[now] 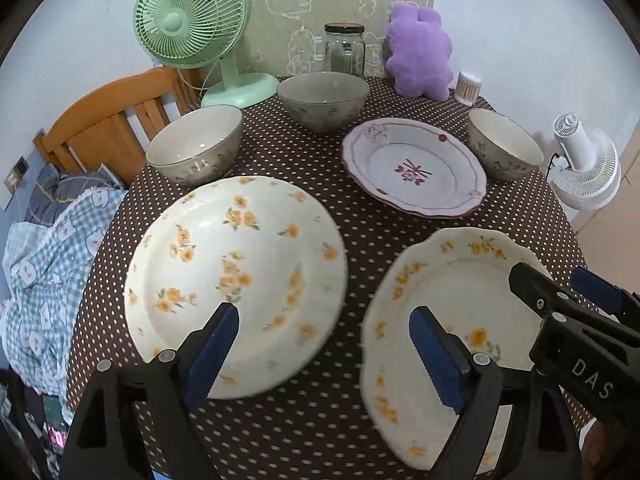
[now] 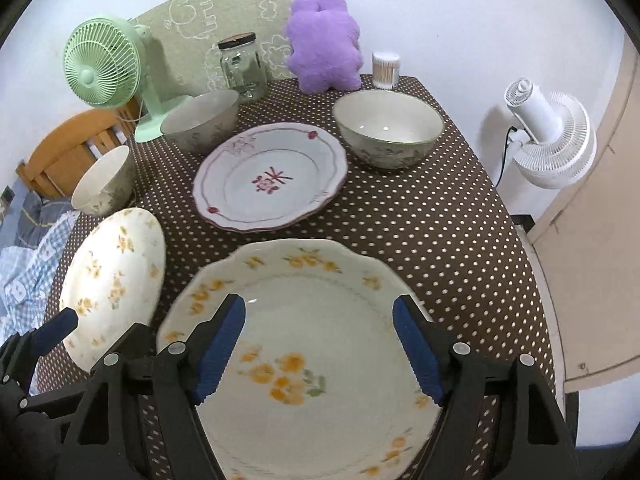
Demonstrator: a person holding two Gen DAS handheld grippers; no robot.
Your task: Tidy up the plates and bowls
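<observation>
Two wrist views over a counter covered in a brown dotted cloth, with the dishes spread singly and not yet grouped. The left gripper hangs above the near edge with its jaws wide apart and nothing between them; below and ahead of it lies the round yellow-flower plate, flat on the cloth. The right gripper is likewise spread with nothing held, poised over the scalloped yellow-flower plate, which also lies flat and just beside the round one without overlapping it. Farther back sits the red-trimmed plate, which may rest on a second plate, though the edge is too unclear to tell. Three bowls stand apart from one another: the left bowl near the counter's left edge, the middle bowl toward the back, and the right bowl at the far right. A green fan, a glass jar, a purple plush toy and a tub of cotton swabs line the rear. By appearance no bowl is nested and no yellow plate stacked, so nearly all the sorting is left: gathering plates into one pile and bowls into another.
</observation>
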